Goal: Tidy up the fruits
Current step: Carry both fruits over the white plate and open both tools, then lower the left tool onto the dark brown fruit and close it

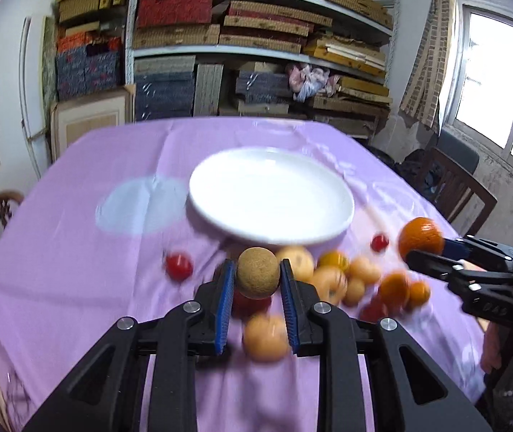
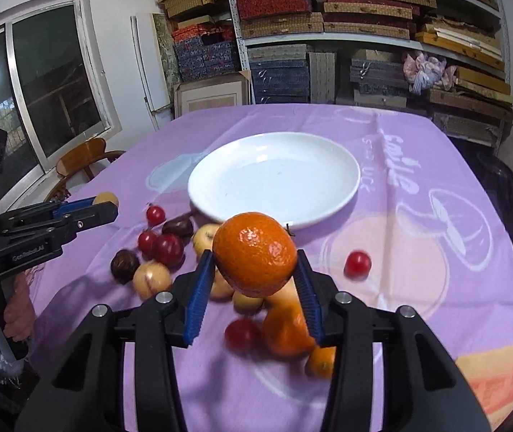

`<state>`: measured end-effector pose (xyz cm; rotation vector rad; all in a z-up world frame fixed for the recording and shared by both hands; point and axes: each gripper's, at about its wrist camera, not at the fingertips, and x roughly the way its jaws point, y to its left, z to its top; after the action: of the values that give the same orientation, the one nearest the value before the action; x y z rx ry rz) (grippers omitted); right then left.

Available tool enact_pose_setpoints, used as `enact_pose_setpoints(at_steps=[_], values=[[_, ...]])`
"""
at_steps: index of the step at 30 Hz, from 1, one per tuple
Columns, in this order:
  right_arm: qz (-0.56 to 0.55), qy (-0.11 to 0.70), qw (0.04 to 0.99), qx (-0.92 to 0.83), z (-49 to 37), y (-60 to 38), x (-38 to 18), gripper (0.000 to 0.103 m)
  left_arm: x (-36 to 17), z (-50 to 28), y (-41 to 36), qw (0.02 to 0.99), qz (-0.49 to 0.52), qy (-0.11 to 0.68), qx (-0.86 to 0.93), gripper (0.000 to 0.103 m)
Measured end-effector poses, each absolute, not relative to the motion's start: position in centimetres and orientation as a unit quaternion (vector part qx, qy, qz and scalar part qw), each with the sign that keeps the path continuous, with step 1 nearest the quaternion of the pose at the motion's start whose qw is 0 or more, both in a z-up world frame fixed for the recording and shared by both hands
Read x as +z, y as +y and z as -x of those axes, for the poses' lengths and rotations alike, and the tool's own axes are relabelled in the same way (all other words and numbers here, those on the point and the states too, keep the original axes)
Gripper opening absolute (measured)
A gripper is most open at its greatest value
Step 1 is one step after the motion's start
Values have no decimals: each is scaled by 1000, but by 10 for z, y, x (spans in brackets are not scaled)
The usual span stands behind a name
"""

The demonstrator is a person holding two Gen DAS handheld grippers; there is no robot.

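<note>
Left gripper [image 1: 257, 276] clenched on a tan round fruit [image 1: 258, 273]; right gripper [image 2: 254, 264] clenched on an orange [image 2: 255, 253], both lifted above the table. Below and just beyond them, a loose heap of fruits [image 2: 162, 252] lies on the purple tablecloth [image 1: 76, 252], with one red fruit [image 2: 357, 264] lying apart. Farther on, the white plate [image 2: 274, 180] holds nothing, so sorting appears barely begun. No obstacle is visible between grippers and plate. Stacked boxes on shelves [image 1: 263, 28] stand behind.
</note>
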<state>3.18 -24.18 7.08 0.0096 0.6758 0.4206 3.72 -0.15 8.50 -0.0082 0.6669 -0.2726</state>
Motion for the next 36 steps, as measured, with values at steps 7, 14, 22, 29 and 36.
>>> enact_pose_setpoints(at_steps=[7, 14, 22, 29, 36], values=[[39, 384, 909, 157, -146, -214, 49, 44, 61, -138, -36, 915, 8, 386, -120, 26], [36, 374, 917, 137, -158, -220, 41, 51, 29, -171, -24, 898, 33, 426, -108, 32], [12, 300, 948, 110, -106, -254, 71, 89, 64, -143, 10, 919, 43, 385, -75, 76], [-18, 238, 968, 72, -23, -304, 50, 99, 57, -72, 59, 924, 47, 379, -33, 95], [-37, 192, 978, 71, 20, -321, 53, 99, 29, -14, 52, 920, 25, 390, -31, 95]])
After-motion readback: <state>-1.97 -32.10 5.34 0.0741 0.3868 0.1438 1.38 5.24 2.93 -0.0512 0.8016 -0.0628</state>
